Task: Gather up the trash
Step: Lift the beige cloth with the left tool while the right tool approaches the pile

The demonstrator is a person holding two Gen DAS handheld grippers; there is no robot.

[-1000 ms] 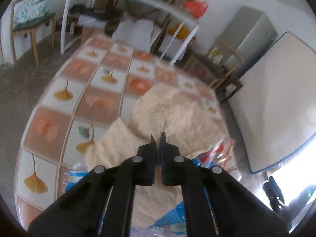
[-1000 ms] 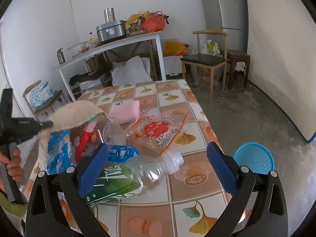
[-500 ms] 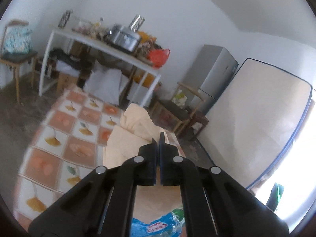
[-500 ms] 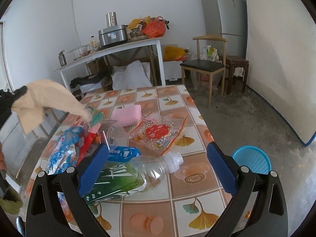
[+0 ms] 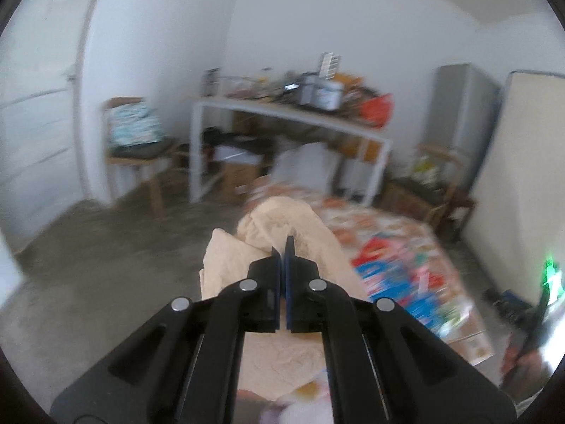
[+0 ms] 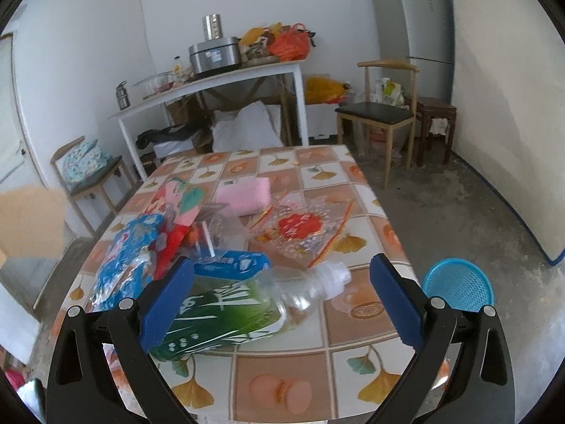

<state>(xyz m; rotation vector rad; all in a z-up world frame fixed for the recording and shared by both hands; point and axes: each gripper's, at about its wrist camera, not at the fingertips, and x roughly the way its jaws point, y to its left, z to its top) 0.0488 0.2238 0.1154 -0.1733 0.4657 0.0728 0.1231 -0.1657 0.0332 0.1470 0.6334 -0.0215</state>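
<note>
My left gripper [image 5: 282, 242] is shut on a crumpled beige paper sheet [image 5: 279, 222], held in the air off the table's left side; the same beige paper sheet [image 6: 31, 222] shows blurred at the left edge of the right wrist view. My right gripper [image 6: 282, 282] stands open above the near part of the tiled table [image 6: 282, 385], over a clear plastic bottle [image 6: 247, 311] with a green label. Behind it lie a blue box [image 6: 233, 265], a blue wrapper [image 6: 127, 265], a clear bag with a red print [image 6: 300, 229] and a pink cloth [image 6: 243, 196].
A blue plastic basket [image 6: 457, 284] stands on the floor right of the table. A wooden chair [image 6: 381, 116] and a fridge [image 6: 413, 28] are at the back right, a white bench table [image 6: 212, 88] with pots behind, and another chair [image 6: 88, 173] at the left.
The left gripper lifted the beige paper off the table pile and swung it up and out to the left. The right gripper stayed put and open.
</note>
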